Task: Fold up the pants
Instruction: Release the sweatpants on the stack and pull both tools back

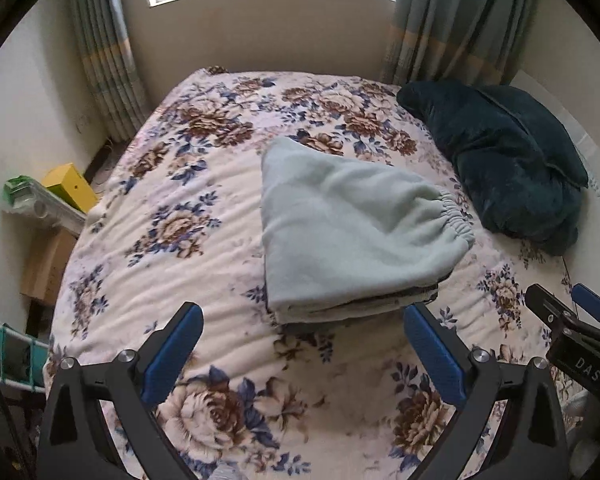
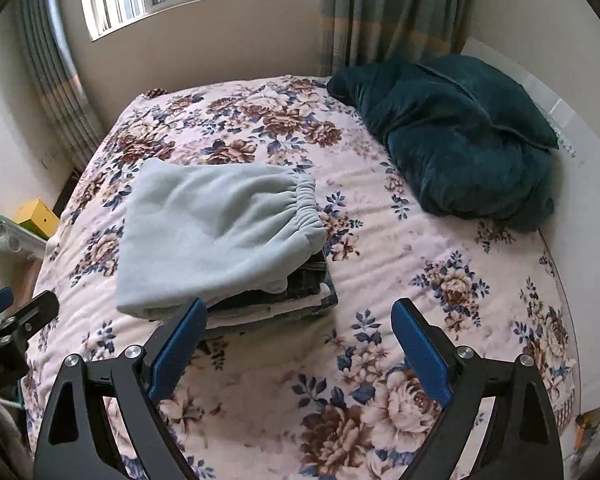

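Light blue fleece pants (image 1: 348,224) lie folded on top of a small stack of folded clothes (image 2: 300,292) in the middle of the floral bed; the elastic waistband (image 2: 306,204) faces right. My left gripper (image 1: 302,312) is open and empty, just in front of the stack. My right gripper (image 2: 298,308) is open and empty, in front of the stack's right corner. The right gripper also shows at the right edge of the left wrist view (image 1: 568,320), and the left gripper at the left edge of the right wrist view (image 2: 16,320).
A floral blanket (image 1: 204,208) covers the bed. A dark teal pillow and quilt (image 2: 460,140) lie at the back right. Curtains and a window stand behind. A yellow box (image 1: 70,186) and a shelf sit left of the bed.
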